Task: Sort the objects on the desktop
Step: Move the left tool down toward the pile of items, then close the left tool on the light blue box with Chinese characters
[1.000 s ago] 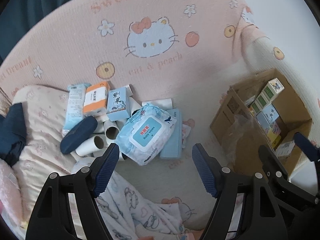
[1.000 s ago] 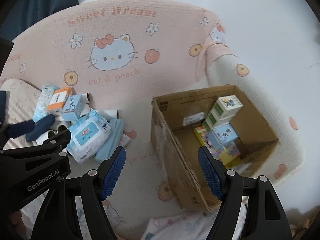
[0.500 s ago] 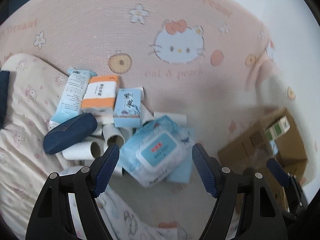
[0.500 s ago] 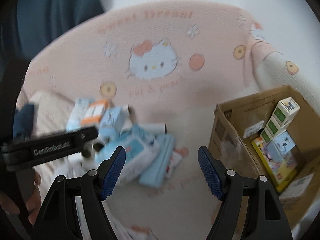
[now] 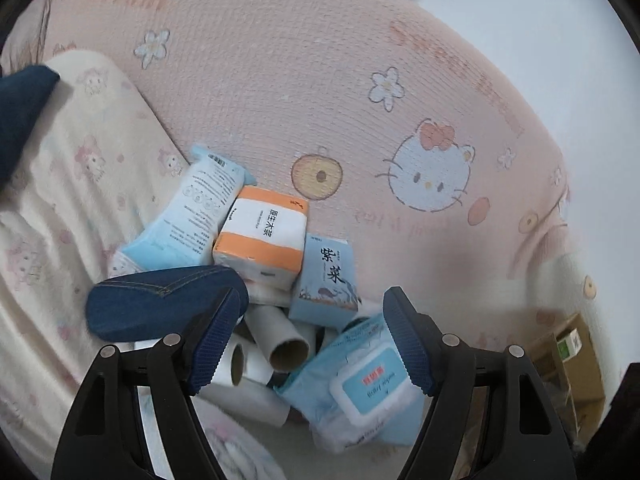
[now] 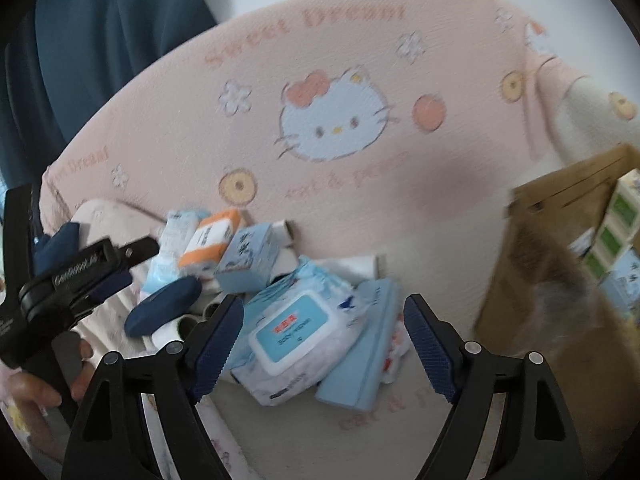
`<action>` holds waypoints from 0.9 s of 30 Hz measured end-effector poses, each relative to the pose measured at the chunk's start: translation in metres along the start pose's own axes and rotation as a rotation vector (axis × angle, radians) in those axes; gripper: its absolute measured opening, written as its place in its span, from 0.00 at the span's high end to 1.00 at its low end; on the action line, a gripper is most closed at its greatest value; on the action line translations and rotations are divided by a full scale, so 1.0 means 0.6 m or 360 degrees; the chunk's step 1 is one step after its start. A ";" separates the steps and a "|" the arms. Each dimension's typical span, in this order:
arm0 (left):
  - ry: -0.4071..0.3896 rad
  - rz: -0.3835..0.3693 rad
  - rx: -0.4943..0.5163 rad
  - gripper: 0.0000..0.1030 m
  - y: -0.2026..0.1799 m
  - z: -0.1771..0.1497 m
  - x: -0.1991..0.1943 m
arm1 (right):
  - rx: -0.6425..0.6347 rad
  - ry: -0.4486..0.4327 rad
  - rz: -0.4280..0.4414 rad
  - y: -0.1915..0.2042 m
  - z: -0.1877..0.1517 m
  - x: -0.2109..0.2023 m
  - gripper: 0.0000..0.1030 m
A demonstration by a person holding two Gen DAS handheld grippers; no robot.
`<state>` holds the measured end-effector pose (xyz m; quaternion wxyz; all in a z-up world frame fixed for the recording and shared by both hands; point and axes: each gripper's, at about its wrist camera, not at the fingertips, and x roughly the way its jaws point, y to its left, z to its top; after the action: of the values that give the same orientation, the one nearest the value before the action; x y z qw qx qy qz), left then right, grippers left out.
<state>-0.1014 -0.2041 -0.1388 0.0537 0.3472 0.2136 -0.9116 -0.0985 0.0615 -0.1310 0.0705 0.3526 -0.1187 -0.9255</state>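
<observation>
A pile lies on the pink blanket: an orange-and-white tissue pack point(image 5: 262, 236), a light blue seaweed box point(image 5: 326, 280), a blue wipes pack point(image 5: 370, 380), a denim pouch point(image 5: 160, 300), a pale blue packet point(image 5: 192, 212) and several cardboard tubes point(image 5: 280, 340). My left gripper point(image 5: 310, 344) is open, empty, just above the tubes. My right gripper point(image 6: 324, 348) is open and empty over the wipes pack point(image 6: 292, 328), with a flat blue box point(image 6: 362, 348) beside it. The left gripper point(image 6: 100, 272) shows in the right wrist view.
A cardboard box point(image 6: 560, 264) with several small cartons inside stands at the right; it also shows in the left wrist view point(image 5: 576, 364). A cream patterned cushion point(image 5: 60, 200) lies left of the pile. Dark blue fabric point(image 6: 100, 40) hangs at the back left.
Both grippers have swung left and moved closer to the pile. The cardboard box has slid toward the right edge of both views. Both stay open and empty.
</observation>
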 end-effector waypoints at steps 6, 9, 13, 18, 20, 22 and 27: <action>0.0027 -0.0191 -0.0075 0.29 0.033 0.004 0.054 | -0.0190 0.0042 0.0034 0.039 -0.004 0.069 0.21; 0.0069 -0.0349 -0.0155 0.32 0.048 -0.001 0.078 | -0.0269 0.0060 0.0065 0.052 -0.012 0.102 0.21; 0.0130 -0.0516 -0.0396 0.39 0.078 -0.022 0.121 | -0.0337 0.0065 0.0120 0.068 -0.019 0.140 0.21; 0.0168 -0.0433 -0.0342 0.43 0.057 -0.023 0.151 | -0.0480 0.0074 0.0191 0.104 -0.021 0.185 0.21; 0.0184 -0.0426 -0.0330 0.45 0.049 -0.023 0.158 | -0.0559 0.0068 0.0207 0.120 -0.024 0.199 0.21; 0.0195 -0.0417 -0.0334 0.48 0.050 -0.021 0.163 | -0.0623 0.0051 0.0208 0.133 -0.027 0.212 0.21; 0.0304 -0.0462 -0.0467 0.61 0.078 -0.017 0.193 | -0.0600 0.0058 0.0251 0.137 -0.024 0.240 0.21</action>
<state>-0.1705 -0.2362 -0.2382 -0.0485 0.3859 0.3957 -0.8319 -0.1918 -0.0507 -0.2107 0.2097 0.3395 0.0308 -0.9164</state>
